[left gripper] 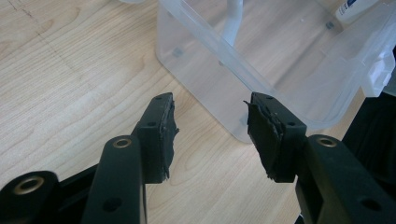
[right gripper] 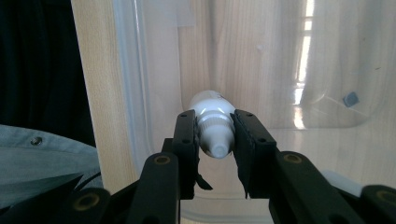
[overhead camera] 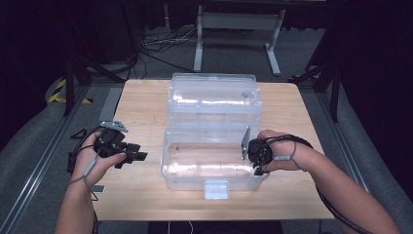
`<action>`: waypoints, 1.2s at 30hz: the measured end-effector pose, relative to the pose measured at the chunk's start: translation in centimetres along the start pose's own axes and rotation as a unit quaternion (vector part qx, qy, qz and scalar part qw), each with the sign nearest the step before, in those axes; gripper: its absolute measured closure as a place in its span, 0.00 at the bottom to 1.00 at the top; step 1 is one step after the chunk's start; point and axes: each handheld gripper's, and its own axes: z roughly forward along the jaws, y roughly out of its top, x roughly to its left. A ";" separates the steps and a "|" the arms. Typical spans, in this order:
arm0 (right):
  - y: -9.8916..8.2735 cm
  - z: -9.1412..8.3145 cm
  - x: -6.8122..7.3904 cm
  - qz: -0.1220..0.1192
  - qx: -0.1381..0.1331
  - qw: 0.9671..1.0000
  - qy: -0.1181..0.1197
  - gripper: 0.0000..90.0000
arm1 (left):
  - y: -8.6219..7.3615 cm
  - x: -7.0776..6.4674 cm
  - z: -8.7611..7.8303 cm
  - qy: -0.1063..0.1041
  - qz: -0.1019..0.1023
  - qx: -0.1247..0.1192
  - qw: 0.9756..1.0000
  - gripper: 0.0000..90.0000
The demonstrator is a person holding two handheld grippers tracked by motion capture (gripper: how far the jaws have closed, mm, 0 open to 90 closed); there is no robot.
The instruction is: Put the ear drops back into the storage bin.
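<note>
While the right gripper (right gripper: 215, 135) clamps its jaws on a small white bottle (right gripper: 212, 123) held just inside the open clear plastic box (overhead camera: 170, 161) at its right end, placing looks nearly done; lowering and release remain. Beside the box, over the worktop (overhead camera: 146, 107), the left gripper (left gripper: 210, 135) waits with jaws open and empty.

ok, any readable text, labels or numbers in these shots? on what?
Nothing legible.
White bottle held in the right tongs: no print on the side facing the camera.
Bottle label at the edge of the left gripper view: dark print, too small and cropped to read.
Clear plastic box: no label visible.
</note>
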 end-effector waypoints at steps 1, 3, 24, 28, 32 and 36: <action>0.0 0.1 0.0 0.002 -0.001 1.000 0.001 0.79 | 0.0 0.0 0.0 0.000 0.000 0.000 1.000 0.58; 0.0 0.4 0.0 0.003 0.000 1.000 0.003 0.79 | 0.0 0.0 0.0 0.000 0.000 0.000 1.000 0.57; 0.0 1.5 -0.1 0.001 0.018 1.000 0.005 0.79 | -0.1 0.2 0.0 0.000 -0.001 0.004 1.000 0.58; 0.0 1.6 -0.1 0.003 0.014 1.000 0.009 0.77 | -0.1 0.2 0.0 0.000 -0.002 0.004 1.000 0.58; -0.1 1.1 0.0 0.006 0.007 1.000 0.007 0.73 | -0.2 0.2 -0.1 0.001 -0.002 0.003 1.000 0.58; -0.1 0.3 0.3 0.003 -0.001 1.000 0.003 0.71 | -0.2 0.2 -0.1 0.001 -0.003 0.003 1.000 0.57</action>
